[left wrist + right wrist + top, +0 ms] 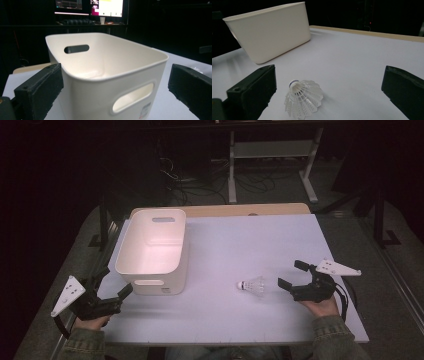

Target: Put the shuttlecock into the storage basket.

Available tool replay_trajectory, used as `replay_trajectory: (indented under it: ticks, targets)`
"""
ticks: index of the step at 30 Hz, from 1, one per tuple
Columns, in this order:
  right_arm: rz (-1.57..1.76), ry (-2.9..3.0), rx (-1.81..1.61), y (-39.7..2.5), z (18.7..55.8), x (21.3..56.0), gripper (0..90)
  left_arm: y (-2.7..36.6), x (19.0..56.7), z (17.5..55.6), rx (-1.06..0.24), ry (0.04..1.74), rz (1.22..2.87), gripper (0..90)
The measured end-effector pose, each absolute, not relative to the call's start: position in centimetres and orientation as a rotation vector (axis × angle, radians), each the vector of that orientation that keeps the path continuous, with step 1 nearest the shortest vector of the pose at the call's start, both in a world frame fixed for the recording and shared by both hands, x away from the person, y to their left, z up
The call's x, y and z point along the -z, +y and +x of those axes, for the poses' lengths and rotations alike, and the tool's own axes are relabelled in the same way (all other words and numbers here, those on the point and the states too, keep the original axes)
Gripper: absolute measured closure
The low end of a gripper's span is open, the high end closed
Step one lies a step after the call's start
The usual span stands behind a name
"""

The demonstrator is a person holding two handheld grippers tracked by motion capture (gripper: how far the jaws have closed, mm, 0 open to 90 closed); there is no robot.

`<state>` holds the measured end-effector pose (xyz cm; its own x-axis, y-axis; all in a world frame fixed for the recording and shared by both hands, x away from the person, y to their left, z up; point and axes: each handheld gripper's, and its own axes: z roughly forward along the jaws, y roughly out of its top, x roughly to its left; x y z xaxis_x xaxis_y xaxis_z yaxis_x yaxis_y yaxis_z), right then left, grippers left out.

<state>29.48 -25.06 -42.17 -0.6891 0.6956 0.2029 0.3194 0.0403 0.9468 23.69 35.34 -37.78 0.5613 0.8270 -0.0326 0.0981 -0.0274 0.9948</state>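
A white plastic bin (152, 250) with handle slots stands on the left half of the white table (250, 240), with nothing visible inside it. A white shuttlecock (252, 286) lies on its side right of the bin, cork end toward the bin. My left gripper (115, 282) is open at the bin's near left corner; in the left gripper view the bin (107, 65) sits close ahead between the jaws of the left gripper (115, 87). My right gripper (292, 274) is open just right of the shuttlecock. The shuttlecock (303, 100) lies low between its jaws, untouched, the bin (272, 32) beyond.
A wooden strip (250, 210) runs along the table's far edge. Behind it stand a white desk frame (272, 150) and floor cables (200, 185). Lit monitors (107, 7) glow in the dark background. Bare tabletop lies between bin and shuttlecock.
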Motion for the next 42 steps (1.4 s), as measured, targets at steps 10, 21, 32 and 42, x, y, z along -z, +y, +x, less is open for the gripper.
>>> replay_trajectory:
  ticks: [10,21,32,42]
  targets:
    - [1.037,2.009,-1.692,-25.1,29.4,42.1,0.0,34.7,36.0,24.1,-0.704,0.786,1.517,0.0]
    - [1.040,1.985,-1.689,-25.2,29.2,41.9,0.0,33.3,34.0,25.1,-0.691,0.728,1.545,0.0]
    - [1.034,1.986,-1.695,-25.3,29.1,41.9,0.0,32.5,32.2,25.8,-0.659,0.678,1.582,0.0]
    - [1.031,1.984,-1.694,-25.3,29.0,41.8,0.0,31.0,30.7,26.4,-0.624,0.612,1.602,0.0]
